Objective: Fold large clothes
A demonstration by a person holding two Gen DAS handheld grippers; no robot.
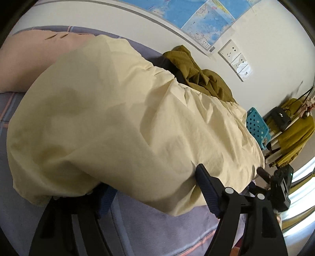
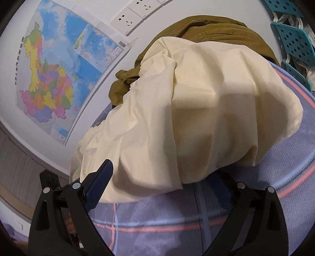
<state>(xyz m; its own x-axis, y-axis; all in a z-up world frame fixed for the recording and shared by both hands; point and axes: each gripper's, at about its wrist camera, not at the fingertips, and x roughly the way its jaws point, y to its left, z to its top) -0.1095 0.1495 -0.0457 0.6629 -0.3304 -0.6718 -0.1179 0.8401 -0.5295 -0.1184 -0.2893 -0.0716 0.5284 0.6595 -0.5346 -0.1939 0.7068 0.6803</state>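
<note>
A cream garment [image 1: 118,118] lies bunched on a bed with a lilac plaid sheet [image 1: 157,226]. An olive garment [image 1: 198,76] is crumpled behind it against the wall. My left gripper [image 1: 151,181] stands open at the cream cloth's near edge. Its right finger [image 1: 206,189] is bare and its left finger is tucked under the hem. In the right wrist view the cream garment [image 2: 196,110] fills the middle, with the olive garment [image 2: 216,29] behind it. My right gripper [image 2: 165,171] is open wide. Its left finger [image 2: 98,183] lies beside the cloth and its right finger is hidden under the edge.
A map [image 2: 59,69] and wall sockets [image 2: 133,17] hang on the white wall behind the bed. A pink pillow [image 1: 29,59] lies at the bed's far left. Teal perforated baskets [image 2: 295,39] and a rack with mustard cloth [image 1: 295,134] stand beside the bed.
</note>
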